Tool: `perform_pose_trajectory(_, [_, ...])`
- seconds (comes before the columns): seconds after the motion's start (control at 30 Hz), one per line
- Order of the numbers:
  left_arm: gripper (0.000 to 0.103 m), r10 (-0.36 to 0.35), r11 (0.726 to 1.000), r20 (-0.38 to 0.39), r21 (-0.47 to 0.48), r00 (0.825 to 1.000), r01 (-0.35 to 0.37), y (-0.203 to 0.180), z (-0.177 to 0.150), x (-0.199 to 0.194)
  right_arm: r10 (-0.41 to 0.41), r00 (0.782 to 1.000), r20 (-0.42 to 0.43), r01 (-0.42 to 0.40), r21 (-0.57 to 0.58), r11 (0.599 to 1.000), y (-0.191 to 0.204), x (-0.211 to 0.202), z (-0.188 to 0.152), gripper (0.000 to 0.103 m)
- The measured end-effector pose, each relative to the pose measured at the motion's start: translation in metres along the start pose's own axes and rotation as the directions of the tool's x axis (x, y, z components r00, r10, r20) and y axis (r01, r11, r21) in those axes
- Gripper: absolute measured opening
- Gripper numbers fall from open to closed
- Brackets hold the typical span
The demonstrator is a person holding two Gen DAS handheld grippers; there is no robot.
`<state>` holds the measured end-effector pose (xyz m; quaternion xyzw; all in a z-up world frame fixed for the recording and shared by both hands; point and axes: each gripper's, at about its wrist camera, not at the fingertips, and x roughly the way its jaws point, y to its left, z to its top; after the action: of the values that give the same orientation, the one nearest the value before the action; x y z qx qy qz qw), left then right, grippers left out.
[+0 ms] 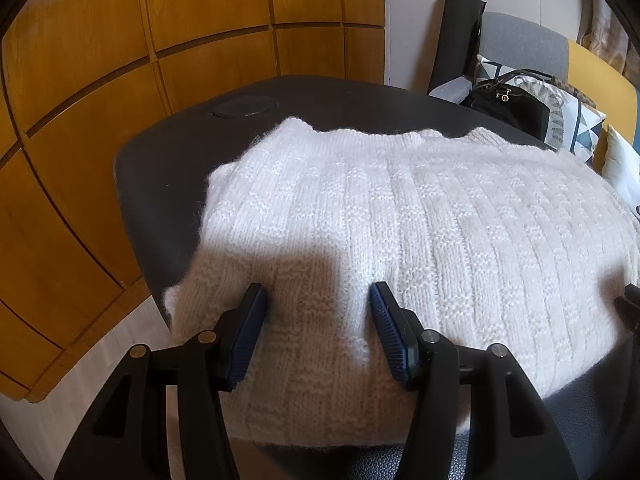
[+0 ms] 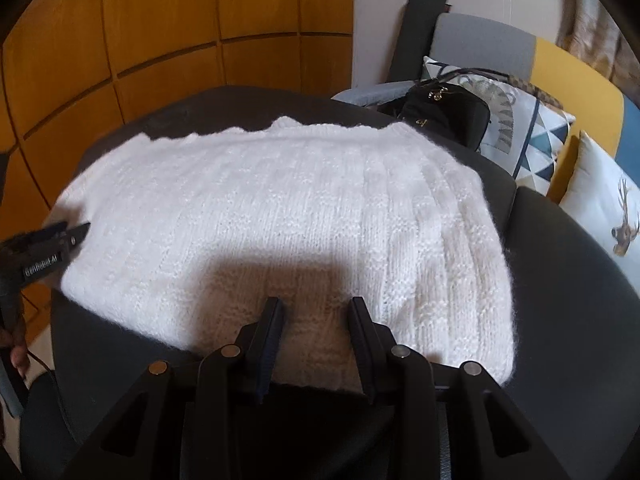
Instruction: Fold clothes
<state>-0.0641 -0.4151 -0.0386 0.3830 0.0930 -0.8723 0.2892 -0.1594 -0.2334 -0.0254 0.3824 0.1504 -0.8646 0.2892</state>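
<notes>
Got the white knit sweater (image 1: pixel 400 220) spread flat on my dark table (image 1: pixel 160 184), collar edge at the far side, near hem facing me. Both grippers are parked over that near hem, angled down at it.

My left gripper (image 1: pixel 318 300) has its jaws fairly wide apart, hovering over the left part of the hem with knit showing between the pads. I can't see any fabric actually pinched. My right gripper (image 2: pixel 316 312) is set narrower, over the hem's right-hand part, and again the knit looks to be lying under the fingers, not clamped. So I'd call both open with nothing held.

For the step I reckon I'm on, grabbing the near edge to fold it toward the collar: dig low enough to catch both layers of this fluffy knit, close both sides evenly, then lift together so the fold line stays straight. Thick wool will spring back, so I'd press it flat after. The left corner hangs a bit off the table edge, so watch for sliding.
</notes>
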Motion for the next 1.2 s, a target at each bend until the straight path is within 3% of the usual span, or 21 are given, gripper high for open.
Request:
perform_pose_trajectory(0.13, [0.057, -0.004, 1.000, 0.000, -0.002, 1.000, 0.004, 0.001, 0.000, 0.000, 0.054, 0.996, 0.065, -0.060, 0.104, 0.993, -0.033, -0.028, -0.001, 0.031])
perform_pose_trajectory(0.23, [0.057, -0.001, 1.000, 0.002, 0.001, 1.000, 0.001, 0.000, 0.000, 0.000, -0.051, 0.994, 0.095, 0.019, 0.314, 0.949, -0.086, -0.053, -0.012, 0.029])
perform_pose_trajectory(0.3, [0.057, 0.003, 1.000, 0.003, 0.005, 1.000, -0.003, -0.001, 0.000, 0.000, -0.057, 0.996, 0.068, 0.028, 0.365, 0.930, -0.107, -0.056, -0.019, 0.023])
perform_pose_trajectory(0.37, [0.057, 0.000, 1.000, 0.002, 0.002, 1.000, 0.000, 0.000, 0.000, -0.001, -0.032, 0.997, 0.072, 0.006, 0.329, 0.944, -0.108, -0.056, -0.022, 0.014])
perform_pose_trajectory(0.47, [0.057, 0.003, 1.000, 0.002, 0.003, 1.000, -0.003, 0.000, -0.001, -0.001, 0.057, 0.994, 0.092, -0.078, 0.241, 0.967, -0.092, -0.050, -0.011, 0.013])
perform_pose_trajectory(0.57, [0.057, 0.004, 1.000, 0.002, 0.005, 1.000, -0.004, 0.000, 0.000, -0.001, 0.002, 1.000, 0.018, -0.005, 0.158, 0.987, -0.080, -0.027, -0.002, 0.013])
perform_pose_trajectory(0.63, [0.057, 0.001, 1.000, 0.001, 0.004, 1.000, -0.001, 0.000, 0.000, -0.002, -0.011, 0.999, -0.050, 0.020, 0.174, 0.985, -0.087, -0.006, -0.009, 0.009])
perform_pose_trajectory(0.8, [0.057, 0.003, 1.000, 0.003, 0.007, 1.000, -0.003, 0.000, -0.001, -0.002, 0.131, 0.991, -0.003, -0.123, 0.311, 0.942, -0.113, -0.010, -0.014, 0.010])
perform_pose_trajectory(0.9, [0.057, 0.003, 1.000, 0.004, 0.007, 1.000, -0.003, 0.000, 0.000, -0.001, 0.149, 0.982, 0.119, -0.179, 0.311, 0.933, -0.120, -0.032, 0.005, 0.014])
perform_pose_trajectory(0.97, [0.057, -0.003, 1.000, 0.003, 0.003, 1.000, 0.003, 0.000, 0.000, -0.001, 0.133, 0.981, 0.144, -0.170, 0.293, 0.941, -0.121, -0.032, 0.032, 0.014])
perform_pose_trajectory(1.13, [0.057, -0.015, 1.000, 0.003, -0.002, 1.000, 0.015, 0.002, 0.001, 0.000, 0.088, 0.994, 0.060, -0.096, 0.162, 0.982, -0.106, 0.015, 0.095, 0.014])
perform_pose_trajectory(1.2, [0.057, -0.017, 1.000, 0.002, -0.004, 1.000, 0.017, 0.002, 0.001, -0.001, 0.075, 0.997, 0.024, -0.078, 0.127, 0.989, -0.102, 0.037, 0.106, 0.014])
